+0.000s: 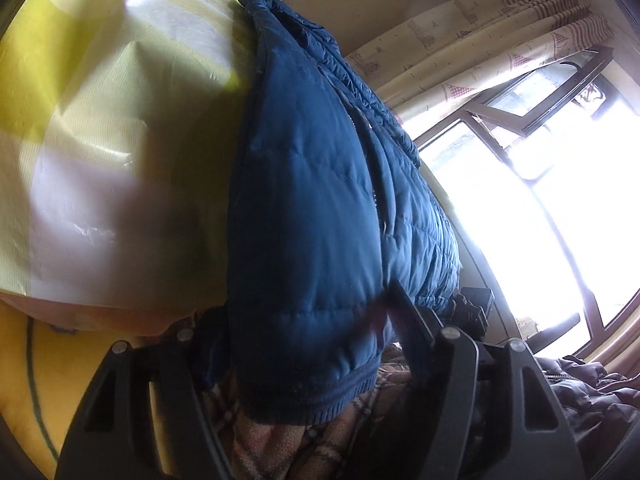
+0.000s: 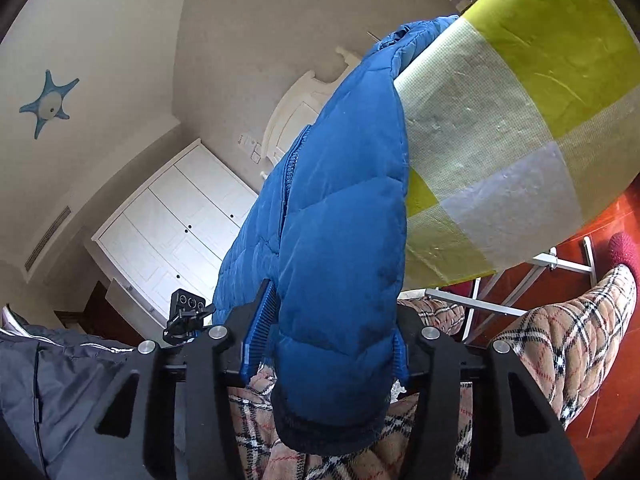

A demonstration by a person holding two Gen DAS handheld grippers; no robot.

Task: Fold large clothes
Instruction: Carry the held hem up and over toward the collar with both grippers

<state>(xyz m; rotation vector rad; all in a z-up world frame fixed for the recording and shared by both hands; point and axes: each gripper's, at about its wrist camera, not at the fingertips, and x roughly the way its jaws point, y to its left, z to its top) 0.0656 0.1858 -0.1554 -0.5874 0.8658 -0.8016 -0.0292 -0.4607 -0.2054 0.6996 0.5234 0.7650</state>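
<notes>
bright window [image 1: 532,184] with patterned curtains [image 1: 492,36], white wardrobe [image 2: 176,232], beige walls, red floor [image 2: 616,400]

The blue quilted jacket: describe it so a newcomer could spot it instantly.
Find the table with the yellow-and-white checked cloth. Over its near edge hangs the blue quilted puffer jacket, its ribbed hem lowest. Unlike the dark navy garment nearby, it is bright blue and draped.

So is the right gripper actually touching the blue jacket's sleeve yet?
Touching. In the right wrist view the blue jacket's sleeve hangs between the fingers of the right gripper, and both ribbed pads press into the padding at either side.
</notes>
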